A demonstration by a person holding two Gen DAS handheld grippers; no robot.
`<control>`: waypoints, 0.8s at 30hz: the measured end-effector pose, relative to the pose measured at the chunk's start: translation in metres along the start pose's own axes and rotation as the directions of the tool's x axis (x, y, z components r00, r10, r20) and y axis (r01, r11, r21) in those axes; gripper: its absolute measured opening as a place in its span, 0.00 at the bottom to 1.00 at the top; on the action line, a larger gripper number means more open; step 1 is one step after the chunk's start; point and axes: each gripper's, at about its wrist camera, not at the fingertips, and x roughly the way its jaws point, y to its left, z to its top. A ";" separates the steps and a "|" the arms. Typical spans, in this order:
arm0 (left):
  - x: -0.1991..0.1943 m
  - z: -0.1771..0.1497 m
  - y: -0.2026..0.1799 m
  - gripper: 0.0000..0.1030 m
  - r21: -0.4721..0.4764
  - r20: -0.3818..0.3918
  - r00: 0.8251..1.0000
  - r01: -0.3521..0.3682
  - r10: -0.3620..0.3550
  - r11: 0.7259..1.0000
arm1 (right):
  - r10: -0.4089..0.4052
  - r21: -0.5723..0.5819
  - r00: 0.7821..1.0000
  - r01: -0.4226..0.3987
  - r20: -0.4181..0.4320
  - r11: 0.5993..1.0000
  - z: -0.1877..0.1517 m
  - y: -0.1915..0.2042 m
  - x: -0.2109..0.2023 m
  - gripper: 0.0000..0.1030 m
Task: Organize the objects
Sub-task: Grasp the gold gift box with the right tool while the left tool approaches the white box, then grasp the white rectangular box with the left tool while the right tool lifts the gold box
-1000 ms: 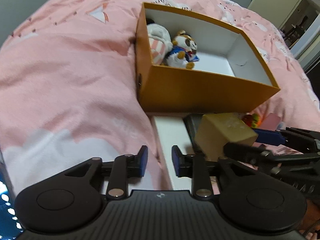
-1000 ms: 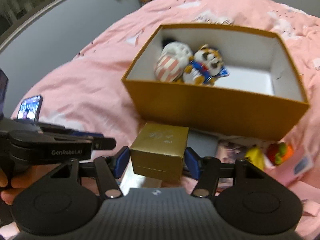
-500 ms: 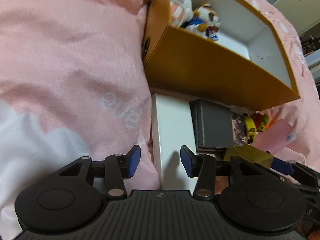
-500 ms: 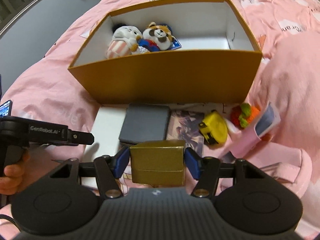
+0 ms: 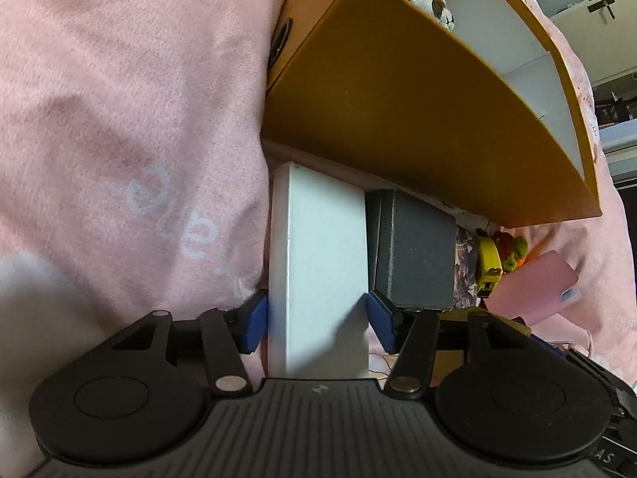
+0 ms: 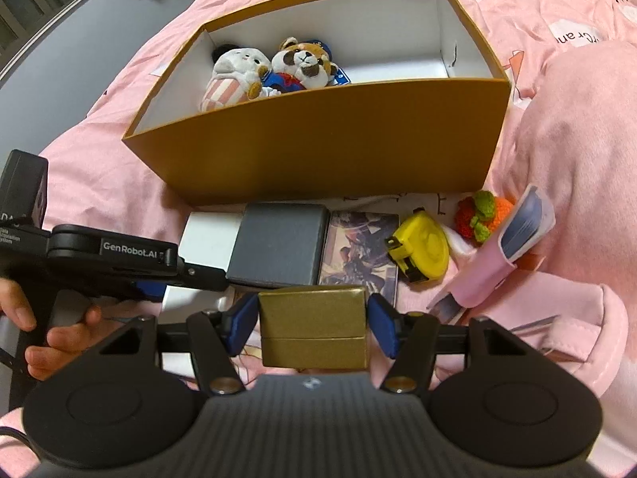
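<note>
Dropped lower and pushed forward since a second ago: left gripper (image 5: 316,320), now straddling near end of white box (image 5: 318,255), blue pads on both sides, spread wide, not yet clamped. Also lowered since then: right gripper (image 6: 312,320), clenched on gold box (image 6: 312,326), blue pads pressed flat against both its sides, held just above the clutter.

Just ahead of left gripper: white box lying flat on pink blanket (image 5: 119,119), long axis pointing away. Touching its right edge, partly overlapping: grey box (image 5: 414,251). Further right: yellow tape measure (image 6: 422,249), knitted strawberry (image 6: 477,215), pink pouch (image 6: 501,263). Beyond grey box, just ahead: big orange box (image 6: 338,139), open top, two plush toys (image 6: 270,69) at its left end, right half bare.

Step in hand, judged: grab white box with left, then load both boxes into orange box.

To do well: slide left pads a bit further along white box before squeezing, for balance. Keep right pad off grey box edge. Squeeze square on the long sides, lift level, clear orange wall. Risk: smooth lid slipping, or grey box dragged along. Drop gold box in the bare right half.
</note>
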 end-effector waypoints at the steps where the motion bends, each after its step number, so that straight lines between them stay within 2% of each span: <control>1: -0.002 -0.001 0.000 0.56 -0.004 0.008 1.000 0.002 -0.002 1.000 | 0.003 0.007 1.000 -0.003 -0.002 1.000 0.000 -0.001 0.001 0.61; 4: -0.012 -0.004 0.000 0.46 -0.013 0.029 1.000 0.008 -0.007 1.000 | 0.004 0.020 1.000 -0.004 0.001 1.000 0.000 -0.004 0.002 0.61; 7: -0.024 -0.007 -0.003 0.44 -0.004 0.045 0.998 0.031 -0.031 1.000 | -0.003 0.028 1.000 0.003 0.010 1.000 0.001 -0.006 0.001 0.61; 11: -0.036 -0.014 -0.014 0.35 0.057 0.055 0.996 0.065 -0.068 0.996 | -0.011 0.030 1.000 0.011 0.008 0.999 0.001 -0.007 0.000 0.65; 15: -0.032 -0.017 -0.027 0.36 0.096 0.043 0.999 0.021 -0.025 0.995 | -0.032 0.010 0.999 0.032 -0.015 0.999 -0.001 -0.005 0.001 0.68; 20: -0.025 -0.016 -0.030 0.37 0.081 0.045 0.999 0.002 -0.006 0.997 | -0.034 0.002 0.999 0.034 -0.028 0.999 -0.009 -0.001 -0.006 0.75; 24: -0.018 -0.018 -0.039 0.40 0.101 0.038 0.999 -0.036 0.033 0.994 | -0.055 -0.066 0.996 0.050 -0.074 0.997 -0.022 0.012 -0.003 0.80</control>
